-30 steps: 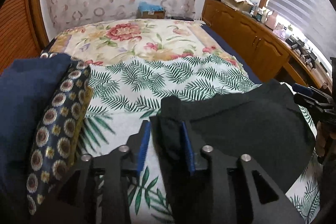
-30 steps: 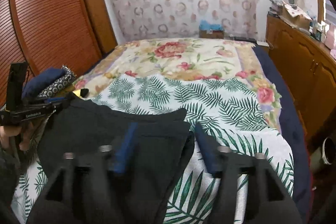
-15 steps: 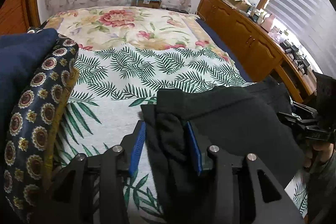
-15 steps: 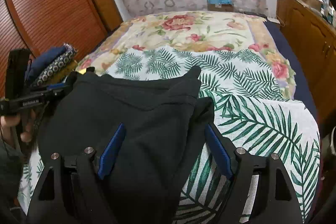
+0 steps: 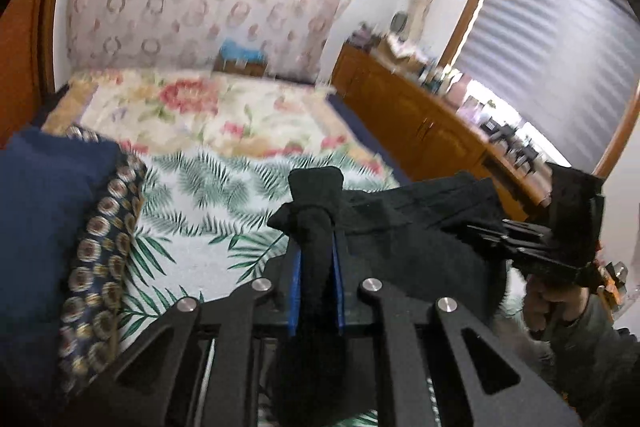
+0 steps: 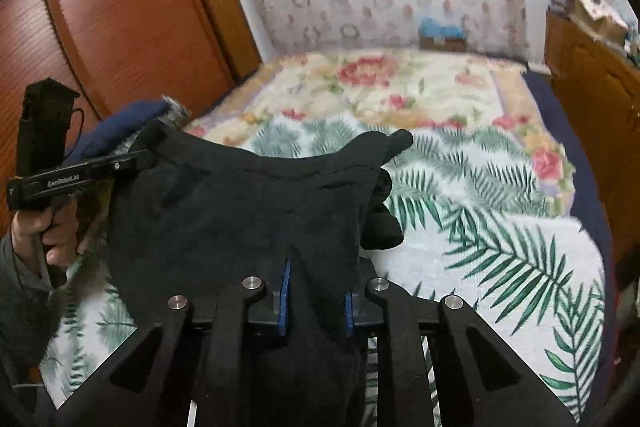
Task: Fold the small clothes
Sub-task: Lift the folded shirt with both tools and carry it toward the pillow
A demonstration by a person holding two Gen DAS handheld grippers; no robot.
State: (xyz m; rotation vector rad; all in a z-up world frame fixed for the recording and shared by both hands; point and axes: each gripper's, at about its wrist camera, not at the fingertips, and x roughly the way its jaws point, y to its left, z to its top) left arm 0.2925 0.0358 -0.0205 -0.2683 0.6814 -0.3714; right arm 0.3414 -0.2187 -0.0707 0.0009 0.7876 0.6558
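Holding one black garment (image 6: 248, 211) between two grippers, clear of the bed (image 6: 500, 227), most likely so that it hangs flat before folding. Left gripper (image 5: 316, 263): jaws just closed, now nearly together, clamping a bunched corner of the cloth between blue pads (image 5: 295, 283); fabric pokes out past the tips. Right gripper (image 6: 316, 287): jaws just closed from a wide stance, now pinching a thicker fold at the opposite corner. Gripping at two corners keeps the top edge stretched between the hands, sagging slightly in the middle; a loose flap hangs at the right-hand end of that edge in the right view.

Garment position: above the near part of the bed, over the palm-leaf cover (image 5: 208, 195), not resting on it where visible. Lower hem hidden behind both grippers; contact with the bed cannot be told there.

Stack of folded items (image 5: 52, 227) at the left edge of the bed, kept beside the work area, apparently as the place for finished pieces.

Next step, by judgement: laying the cloth flat on the cover for a first fold. Risk: slippage from the bunched left grip.
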